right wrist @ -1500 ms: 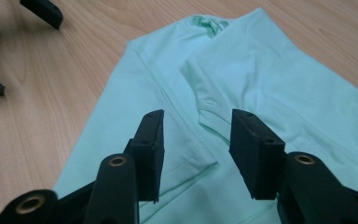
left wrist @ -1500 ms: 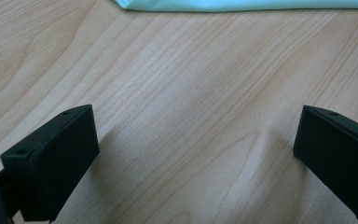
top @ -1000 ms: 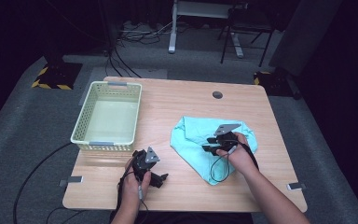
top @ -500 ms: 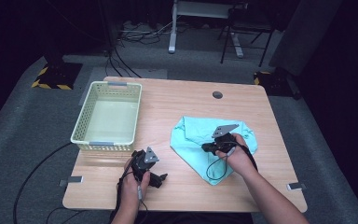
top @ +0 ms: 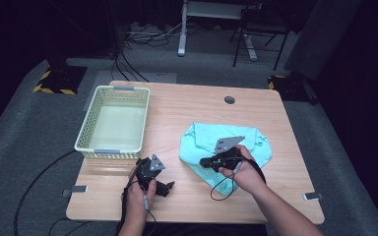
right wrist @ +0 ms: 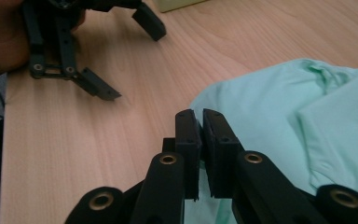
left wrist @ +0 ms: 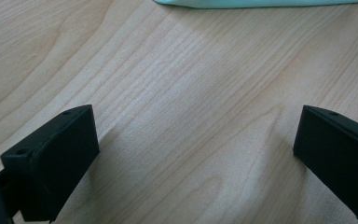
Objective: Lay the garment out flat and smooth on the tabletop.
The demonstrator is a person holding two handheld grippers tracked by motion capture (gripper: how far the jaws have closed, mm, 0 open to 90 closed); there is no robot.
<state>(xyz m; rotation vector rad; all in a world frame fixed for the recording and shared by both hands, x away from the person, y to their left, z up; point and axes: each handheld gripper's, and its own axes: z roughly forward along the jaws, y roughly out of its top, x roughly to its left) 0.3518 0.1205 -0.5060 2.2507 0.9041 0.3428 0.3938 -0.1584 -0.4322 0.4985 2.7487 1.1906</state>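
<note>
A mint green cloth (top: 248,142) lies crumpled on the right half of the wooden table (top: 187,113). My right gripper (top: 203,162) hovers over the cloth's near left edge, pointing left. In the right gripper view its jaws are pressed together at the cloth's (right wrist: 284,116) border, and the right gripper (right wrist: 198,114) shows nothing between them. My left gripper (top: 161,184) rests low on bare wood near the front edge, left of the cloth. The left gripper (left wrist: 196,154) is wide open and holds nothing. A strip of the cloth (left wrist: 261,2) runs along the top of the left gripper view.
A pale yellow plastic basket (top: 113,147) stands at the table's left side, just beyond the left hand. A round cable hole (top: 230,100) sits near the far edge. A black cable (top: 221,189) loops from the right gripper over the wood.
My right gripper has slid a little left and nearer, from the cloth's middle to its near left edge. The left gripper has stayed put.
</note>
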